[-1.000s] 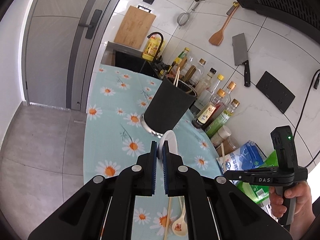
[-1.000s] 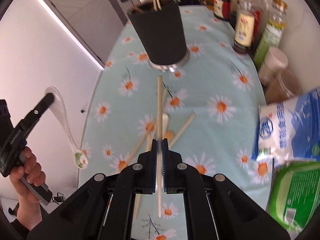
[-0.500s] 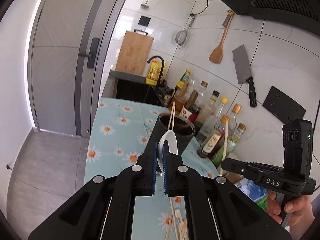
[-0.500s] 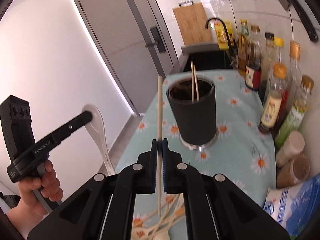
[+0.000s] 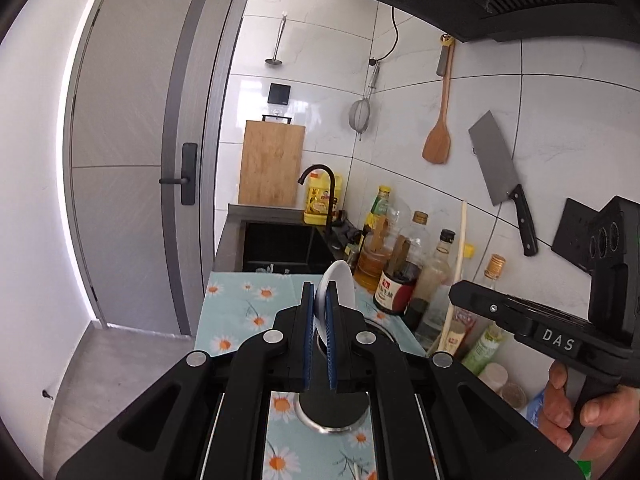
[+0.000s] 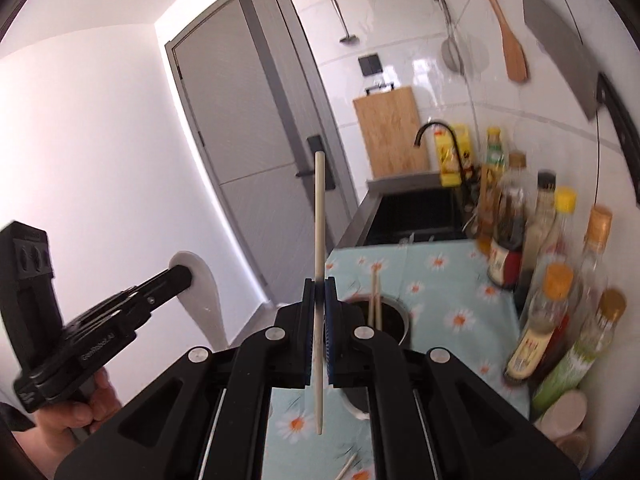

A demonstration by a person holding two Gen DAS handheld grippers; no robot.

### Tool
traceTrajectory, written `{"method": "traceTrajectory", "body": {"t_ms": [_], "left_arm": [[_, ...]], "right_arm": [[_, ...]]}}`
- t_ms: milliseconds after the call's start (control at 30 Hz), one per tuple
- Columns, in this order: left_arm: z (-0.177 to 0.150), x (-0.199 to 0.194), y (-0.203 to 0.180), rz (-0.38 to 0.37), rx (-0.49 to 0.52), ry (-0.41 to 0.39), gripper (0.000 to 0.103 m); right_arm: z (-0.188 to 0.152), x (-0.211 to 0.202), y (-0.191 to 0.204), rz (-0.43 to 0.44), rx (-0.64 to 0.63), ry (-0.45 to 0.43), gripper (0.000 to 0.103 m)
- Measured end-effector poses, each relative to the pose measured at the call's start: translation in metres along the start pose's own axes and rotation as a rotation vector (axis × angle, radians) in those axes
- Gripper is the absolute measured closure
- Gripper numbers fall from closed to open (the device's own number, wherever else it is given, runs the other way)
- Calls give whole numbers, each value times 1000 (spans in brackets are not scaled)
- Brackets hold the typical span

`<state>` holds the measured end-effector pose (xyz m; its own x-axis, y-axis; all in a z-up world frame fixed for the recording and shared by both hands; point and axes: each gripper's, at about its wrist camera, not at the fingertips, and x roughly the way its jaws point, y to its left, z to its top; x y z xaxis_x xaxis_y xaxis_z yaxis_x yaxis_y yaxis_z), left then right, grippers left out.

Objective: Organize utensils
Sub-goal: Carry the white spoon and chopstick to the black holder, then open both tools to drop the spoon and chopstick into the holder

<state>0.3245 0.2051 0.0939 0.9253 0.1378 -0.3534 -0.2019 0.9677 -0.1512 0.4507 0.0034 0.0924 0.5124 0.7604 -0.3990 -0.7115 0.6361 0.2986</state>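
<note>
My left gripper [image 5: 319, 304] is shut on a white ceramic spoon [image 5: 340, 280], held upright above the black utensil holder [image 5: 334, 402], whose base shows beneath the fingers. My right gripper [image 6: 319, 292] is shut on a wooden chopstick [image 6: 319, 216], held upright just left of and above the same black holder [image 6: 390, 320], which has two chopsticks [image 6: 376, 300] in it. The right gripper [image 5: 464, 300] with its chopstick [image 5: 460, 248] shows at the right of the left wrist view. The left gripper [image 6: 182, 276] and spoon [image 6: 204, 292] show at the left of the right wrist view.
Sauce and oil bottles [image 5: 400, 272] line the tiled wall on the right. A daisy-print cloth [image 5: 240, 312] covers the counter, with loose chopsticks [image 6: 346, 466] near the front. A sink [image 5: 280, 244] and tap lie beyond. A cleaver [image 5: 500, 180] and wooden spatula [image 5: 438, 136] hang on the wall.
Both grippers have risen and tilted up from looking down at the counter, carrying the spoon and the chopstick towards and over the black holder.
</note>
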Motion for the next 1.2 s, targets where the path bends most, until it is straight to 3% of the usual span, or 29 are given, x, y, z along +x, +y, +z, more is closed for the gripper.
{"method": "traceTrajectory", "body": {"t_ms": [333, 533, 1000, 1033, 1100, 1133, 1167, 1200], "left_arm": [[31, 49, -19, 60, 147, -53, 98], [37, 76, -28, 57, 187, -45, 98], [21, 127, -30, 77, 210, 78, 97], [20, 128, -28, 81, 199, 88, 96], [19, 131, -26, 87, 176, 112, 93], [19, 131, -25, 90, 170, 118, 83], [19, 130, -23, 83, 159, 120, 69], [19, 129, -21, 77, 148, 120, 66]], "right_arm": [[32, 35, -28, -22, 42, -90, 97], [43, 53, -43, -19, 88, -107, 97], [38, 94, -58, -2, 120, -21, 97], [37, 95, -58, -4, 123, -19, 97], [36, 98, -60, -18, 132, 11, 86], [36, 98, -61, -17, 139, 18, 75], [35, 97, -62, -12, 147, 18, 71], [34, 96, -63, -9, 154, 18, 71]]}}
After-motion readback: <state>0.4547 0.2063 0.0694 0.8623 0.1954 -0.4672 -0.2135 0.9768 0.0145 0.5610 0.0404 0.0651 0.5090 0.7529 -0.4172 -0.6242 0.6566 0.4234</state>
